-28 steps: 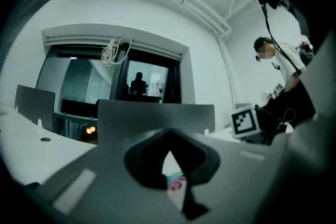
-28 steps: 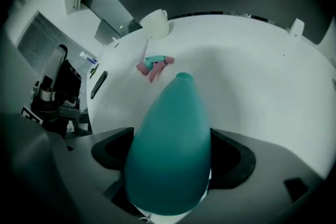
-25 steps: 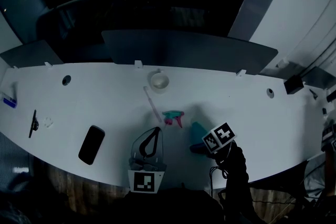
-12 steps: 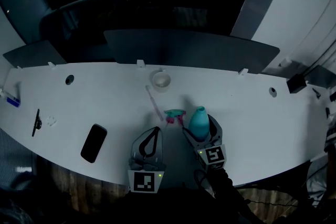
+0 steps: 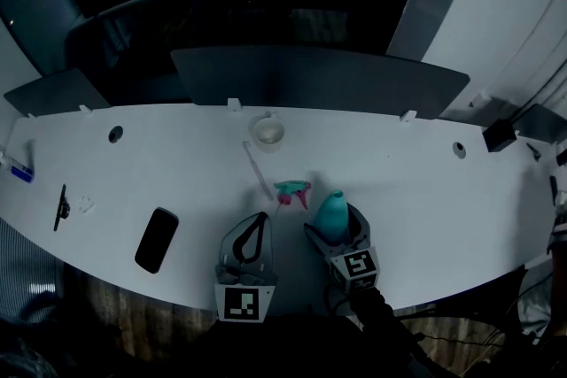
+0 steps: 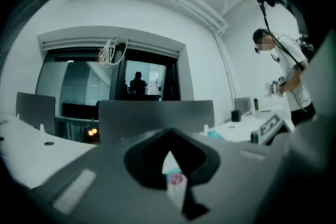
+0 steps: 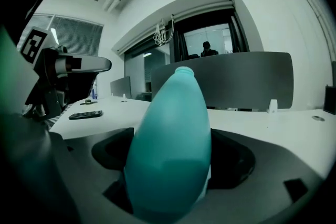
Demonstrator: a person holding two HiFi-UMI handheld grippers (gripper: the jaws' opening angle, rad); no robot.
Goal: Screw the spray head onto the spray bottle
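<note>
In the head view, on the curved white table [image 5: 133, 146], the right gripper [image 5: 335, 230] grasps a teal plastic spray bottle [image 5: 331, 212] by its wide lower body. The bottle's bare, uncapped neck points away from the person. Just beyond it, to the left, the teal and pink spray head [image 5: 292, 189] lies on its side, apart from the bottle. Its thin white dip tube [image 5: 258, 172] runs toward a small round white cup [image 5: 268, 132] near the far edge; what the cup holds cannot be made out. The left gripper [image 5: 260, 221] sits beside the right one, its tips near the spray head but not touching it. A flat black phone [image 5: 157, 240] lies well to the left.

In the left gripper view the jaws are clenched together on nothing. Through the opening behind their tips, the pink and teal spray head shows on the table ahead.

In the right gripper view the bottle fills the middle, with both jaws pressed against its sides and the neck open at the top. Its lower part looks a shade darker; whether that is liquid cannot be told.
</note>
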